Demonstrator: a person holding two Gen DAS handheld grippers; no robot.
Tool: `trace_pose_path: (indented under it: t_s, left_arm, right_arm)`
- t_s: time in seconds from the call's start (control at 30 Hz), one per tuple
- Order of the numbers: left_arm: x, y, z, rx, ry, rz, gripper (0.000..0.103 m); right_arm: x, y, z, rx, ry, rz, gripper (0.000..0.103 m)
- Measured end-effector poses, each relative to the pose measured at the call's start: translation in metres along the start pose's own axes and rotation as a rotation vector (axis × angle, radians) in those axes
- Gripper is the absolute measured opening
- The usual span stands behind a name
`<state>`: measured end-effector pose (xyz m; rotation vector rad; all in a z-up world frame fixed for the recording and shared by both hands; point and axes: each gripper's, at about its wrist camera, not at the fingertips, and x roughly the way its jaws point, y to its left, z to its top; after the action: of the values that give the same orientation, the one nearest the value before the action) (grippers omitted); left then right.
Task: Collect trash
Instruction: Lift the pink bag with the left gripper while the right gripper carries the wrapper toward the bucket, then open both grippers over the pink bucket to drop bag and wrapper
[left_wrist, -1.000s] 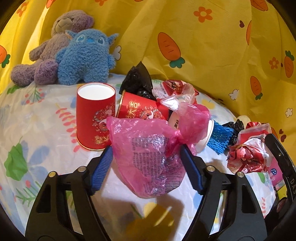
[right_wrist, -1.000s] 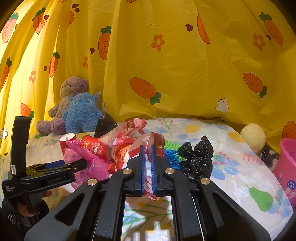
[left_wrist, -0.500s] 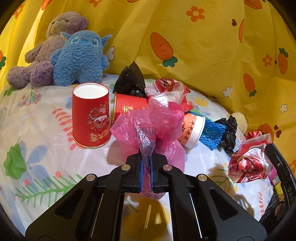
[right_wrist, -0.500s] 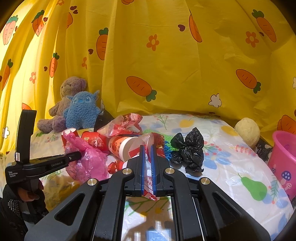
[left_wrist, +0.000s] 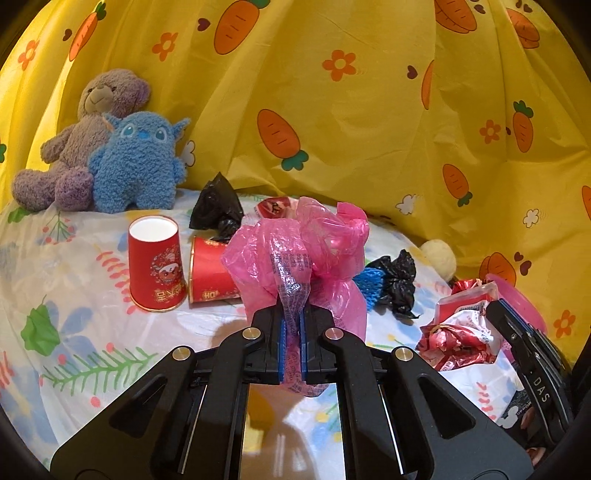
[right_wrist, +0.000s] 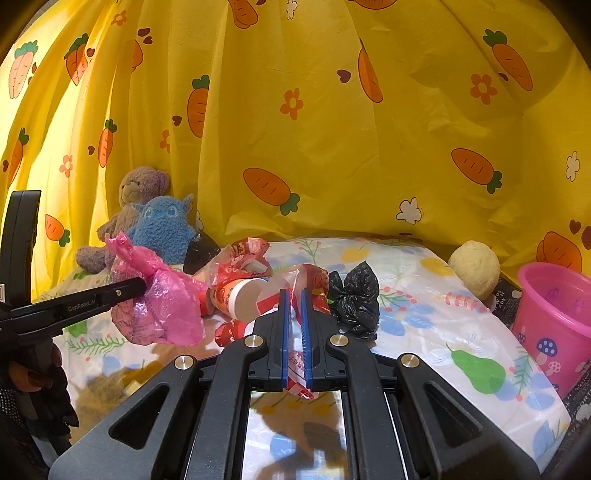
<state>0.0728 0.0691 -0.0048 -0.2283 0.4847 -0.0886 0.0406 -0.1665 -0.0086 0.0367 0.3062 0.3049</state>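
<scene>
My left gripper (left_wrist: 291, 314) is shut on a crumpled pink plastic bag (left_wrist: 299, 247) and holds it above the table; the bag also shows in the right wrist view (right_wrist: 159, 299). My right gripper (right_wrist: 294, 295) is shut on a red and white wrapper (right_wrist: 295, 284), also seen from the left wrist (left_wrist: 458, 325). On the table lie an upright red paper cup (left_wrist: 157, 262), a tipped red cup (left_wrist: 210, 269), black bags (left_wrist: 216, 206) (right_wrist: 354, 299) and a blue net (left_wrist: 371, 286). A pink bin (right_wrist: 554, 317) stands at the far right.
A purple teddy bear (left_wrist: 77, 136) and a blue plush toy (left_wrist: 136, 162) sit at the back left against the yellow carrot curtain (left_wrist: 332, 110). A beige ball (right_wrist: 474, 267) lies near the bin. The flowery tablecloth (right_wrist: 424, 332) ends at the right front.
My left gripper closed on the pink bag and lifted it off the table. My right gripper, still holding the wrapper, rose and moved a little to the right.
</scene>
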Motion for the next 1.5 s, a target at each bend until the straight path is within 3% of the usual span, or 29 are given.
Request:
trace_pose_path:
  t_s: [0.93, 1.5]
  left_arm:
    - [0.031, -0.162, -0.001, 0.220, 0.020, -0.250, 0.005]
    - [0.076, -0.310, 0.023, 0.353, 0.003, -0.475, 0.004]
  right_arm:
    - [-0.052, -0.094, 0.005, 0.050, -0.051, -0.216, 0.006]
    - [-0.085, -0.219, 0.038, 0.134, -0.181, -0.575, 0.005]
